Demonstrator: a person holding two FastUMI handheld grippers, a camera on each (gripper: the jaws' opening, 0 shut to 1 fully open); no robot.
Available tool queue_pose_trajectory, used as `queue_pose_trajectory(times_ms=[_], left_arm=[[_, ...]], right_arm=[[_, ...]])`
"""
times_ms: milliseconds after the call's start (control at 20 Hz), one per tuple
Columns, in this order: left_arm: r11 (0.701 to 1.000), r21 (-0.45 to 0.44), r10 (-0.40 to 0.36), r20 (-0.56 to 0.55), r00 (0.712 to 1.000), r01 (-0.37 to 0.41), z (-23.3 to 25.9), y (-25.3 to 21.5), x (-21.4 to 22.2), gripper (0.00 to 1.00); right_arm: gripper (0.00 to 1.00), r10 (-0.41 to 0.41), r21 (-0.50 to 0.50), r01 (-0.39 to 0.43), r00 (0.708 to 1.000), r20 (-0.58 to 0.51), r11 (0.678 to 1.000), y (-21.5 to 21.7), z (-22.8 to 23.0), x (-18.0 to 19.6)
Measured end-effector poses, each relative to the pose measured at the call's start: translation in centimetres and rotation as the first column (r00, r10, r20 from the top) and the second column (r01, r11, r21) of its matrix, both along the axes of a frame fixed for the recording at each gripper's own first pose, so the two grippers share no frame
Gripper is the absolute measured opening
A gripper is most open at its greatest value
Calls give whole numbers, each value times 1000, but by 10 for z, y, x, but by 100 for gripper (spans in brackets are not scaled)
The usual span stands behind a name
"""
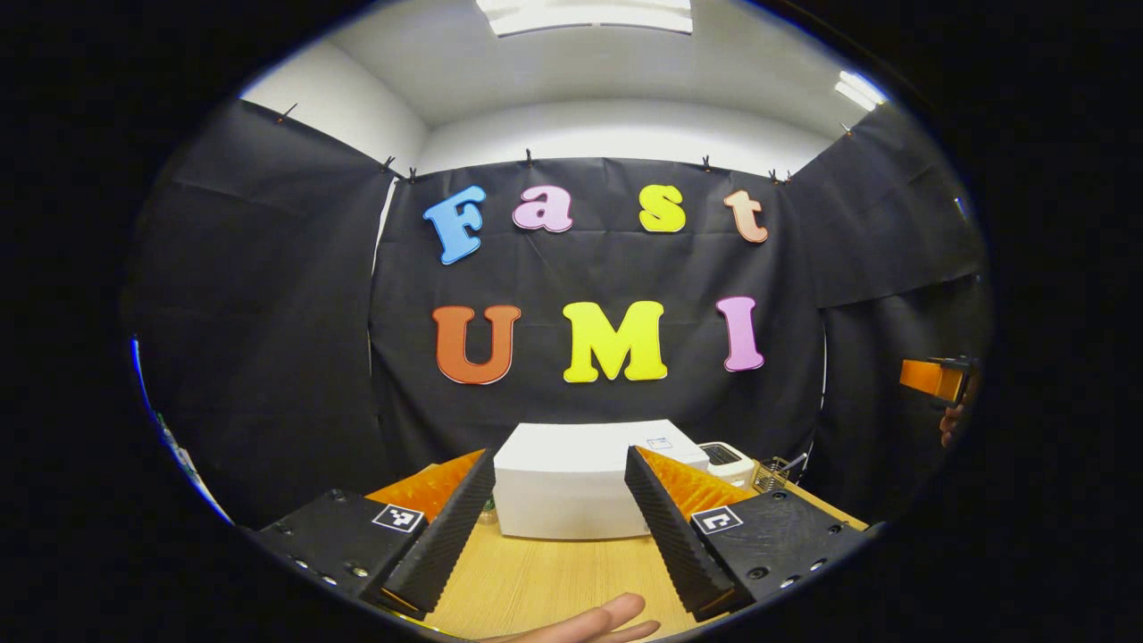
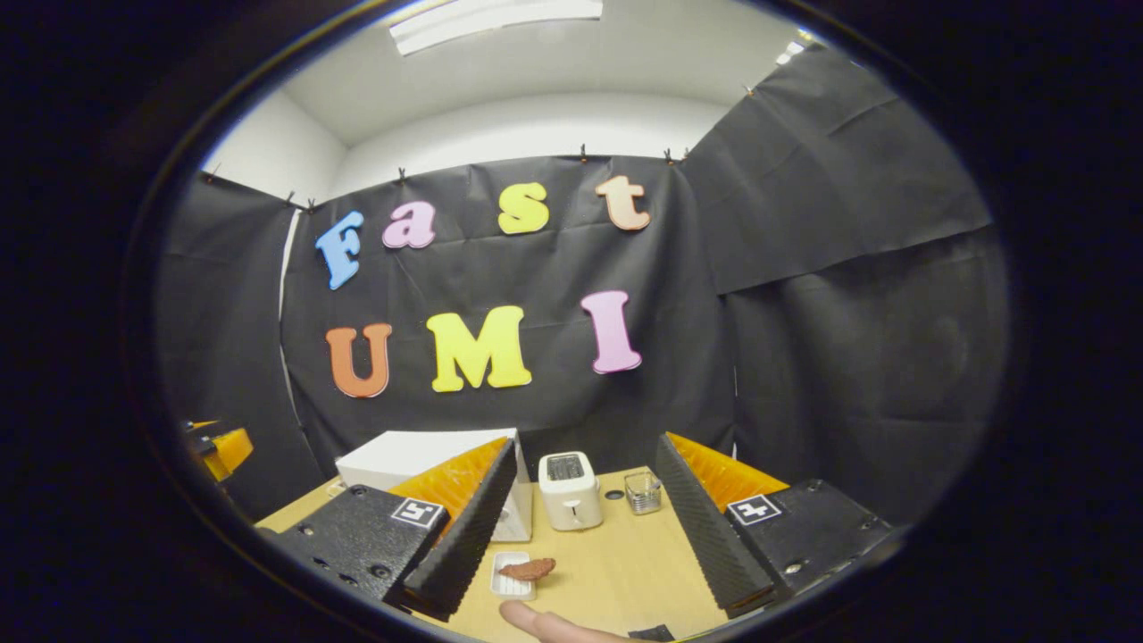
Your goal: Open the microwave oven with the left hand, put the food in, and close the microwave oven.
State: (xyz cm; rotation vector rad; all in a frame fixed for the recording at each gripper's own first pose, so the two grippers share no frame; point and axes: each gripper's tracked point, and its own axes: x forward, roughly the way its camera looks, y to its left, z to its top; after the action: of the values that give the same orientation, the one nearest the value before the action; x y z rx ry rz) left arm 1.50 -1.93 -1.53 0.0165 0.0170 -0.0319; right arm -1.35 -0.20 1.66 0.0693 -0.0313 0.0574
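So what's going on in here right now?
A person holds a claw in each hand above a wooden table. Both the left claw and the right claw are open and hold nothing. The white microwave is closed, and the food lies on a small white tray beside it.

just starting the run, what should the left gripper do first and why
Probably move the left gripper forward toward the white microwave oven to reach its door. Its jaws stand open and empty, well short of the oven, which looks shut. The food lies on its small white tray on the table.
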Motion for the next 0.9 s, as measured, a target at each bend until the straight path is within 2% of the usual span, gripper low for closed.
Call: queue_pose_trajectory(times_ms=[50, 100, 150, 350, 400, 650, 700, 750, 800, 900], left_arm=[[1000, -4, -6, -9, 1000, 6, -3, -5, 1, 93], [1000, -13, -17, -16, 1000, 17, -6, -10, 3, 93], [999, -24, -26, -17, 1000, 25, -6, -15, 5, 93], [994, -71, -83, -43, 996, 80, -22, -36, 25, 93], [993, -84, -93, -51, 994, 88, -27, -39, 33, 93], [991, -80, -116, -92, 989, 109, -71, -59, 83, 93], [990, -80, -128, -109, 986, 120, -86, -66, 93, 93], [988, -82, -143, -128, 981, 133, -99, -74, 102, 93], [986, -85, -155, -145, 977, 143, -111, -81, 110, 93], [984, -79, -169, -166, 972, 158, -131, -93, 127, 93]], right_arm=[[100, 7, 2, -7, 1000, 6, 1000, 2, 2, -1], [89, 13, 5, -13, 1000, 13, 1000, 4, 4, 0], [100, 15, 4, -15, 1000, 16, 1000, 3, 3, 2], [100, 14, -8, -14, 999, 48, 1000, -2, 8, 6], [89, 11, -8, -11, 999, 53, 1000, -4, 9, 7], [89, 38, -27, -37, 998, 53, 999, -5, 4, 14], [100, 39, -25, -37, 998, 55, 999, -7, 4, 16], [89, 36, -19, -35, 998, 55, 999, -11, 2, 18], [100, 36, -14, -36, 998, 53, 999, -12, 0, 19], [100, 43, -12, -43, 998, 44, 999, -16, -6, 22]])
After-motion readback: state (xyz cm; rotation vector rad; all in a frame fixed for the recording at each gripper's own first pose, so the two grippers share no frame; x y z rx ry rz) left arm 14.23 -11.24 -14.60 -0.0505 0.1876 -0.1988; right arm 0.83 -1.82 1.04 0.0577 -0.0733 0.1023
